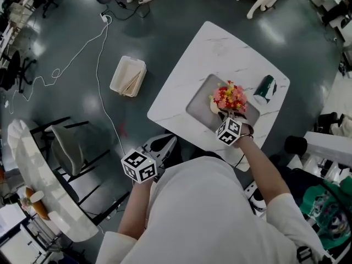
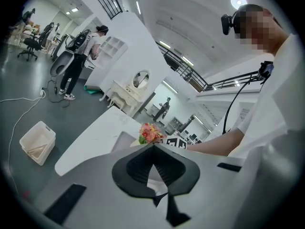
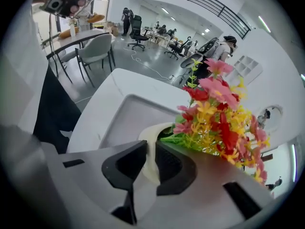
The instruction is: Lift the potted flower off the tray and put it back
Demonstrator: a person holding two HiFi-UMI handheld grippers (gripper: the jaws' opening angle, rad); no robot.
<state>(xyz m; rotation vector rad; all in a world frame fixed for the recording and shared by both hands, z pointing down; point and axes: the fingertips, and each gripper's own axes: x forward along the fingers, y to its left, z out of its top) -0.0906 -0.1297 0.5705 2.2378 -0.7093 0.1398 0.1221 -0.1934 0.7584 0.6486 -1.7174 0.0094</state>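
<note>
The table (image 1: 220,48) has a white, marble-veined top with rounded corners, smooth and faintly glossy. On it lies a flat grey tray (image 1: 199,102), a rounded rectangle with a low raised rim. The potted flower (image 1: 231,98) sits over the lower right part of the tray, just right of the head view's centre. Its pot is plain, smooth and cream, and above it is a dense tuft of red, pink and yellow plastic-looking blooms with green leaves.

The right gripper (image 1: 228,114) comes in from below the flowers. In the right gripper view its black ribbed pads are drawn close, with only a narrow slot between them, and they are pinched on the cream rim wall of the pot (image 3: 150,144). The pot's base is hidden behind the jaws, so it cannot be told whether it rests on the tray (image 3: 126,118) or hangs just clear.

The left gripper (image 1: 168,141) is off the table's lower left edge. In its own view the tips (image 2: 152,147) meet in a point and nothing is held.

A dark green cup (image 1: 265,88) is on the table to the right of the tray; its details are too small to read. A white ribbed crate (image 1: 128,76) stands on the dark, shiny floor at the upper left.
</note>
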